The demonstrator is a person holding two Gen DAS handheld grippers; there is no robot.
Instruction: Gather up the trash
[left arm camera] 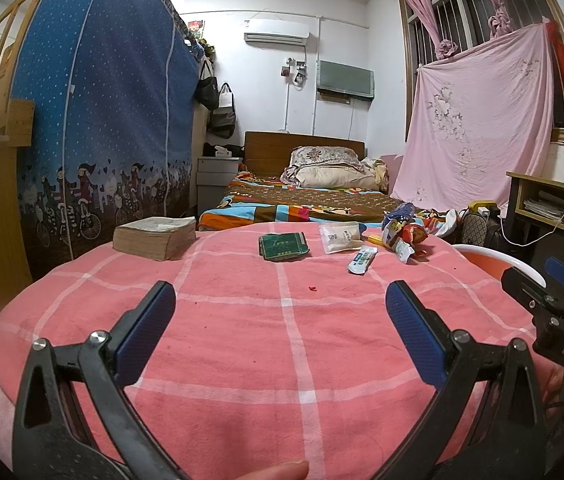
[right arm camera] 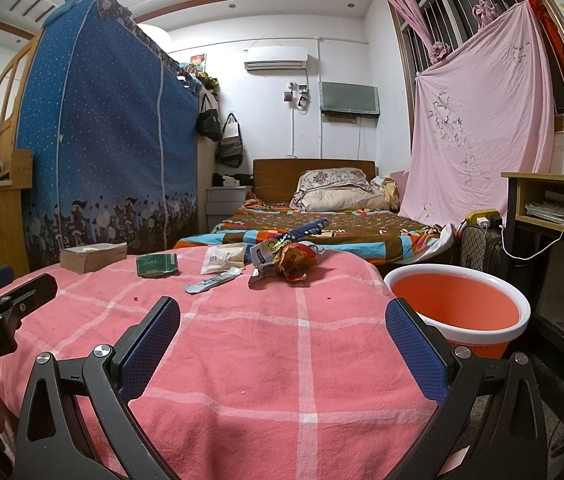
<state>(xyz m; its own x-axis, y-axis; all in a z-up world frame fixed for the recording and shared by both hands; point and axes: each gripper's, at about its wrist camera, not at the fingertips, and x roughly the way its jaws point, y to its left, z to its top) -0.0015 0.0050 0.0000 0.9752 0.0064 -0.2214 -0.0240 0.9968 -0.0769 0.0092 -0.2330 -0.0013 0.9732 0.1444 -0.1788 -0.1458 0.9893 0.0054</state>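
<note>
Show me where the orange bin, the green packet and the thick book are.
orange bin (right arm camera: pixel 458 308), right wrist view, inner wall.
green packet (right arm camera: pixel 157 265), right wrist view, top face.
thick book (left arm camera: pixel 154 236), left wrist view, page edges.

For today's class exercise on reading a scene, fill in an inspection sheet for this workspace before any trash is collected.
Surface: table under a pink checked cloth, a few crumbs.
Job's things: green packet, white pouch, long sachet, crumpled wrappers; orange bin right of the table, looks empty.
Clutter: thick book.
Grippers: left gripper and right gripper open, empty.
Cables: white charger cable by the desk.
Surroundings: bed, blue wardrobe.
</note>
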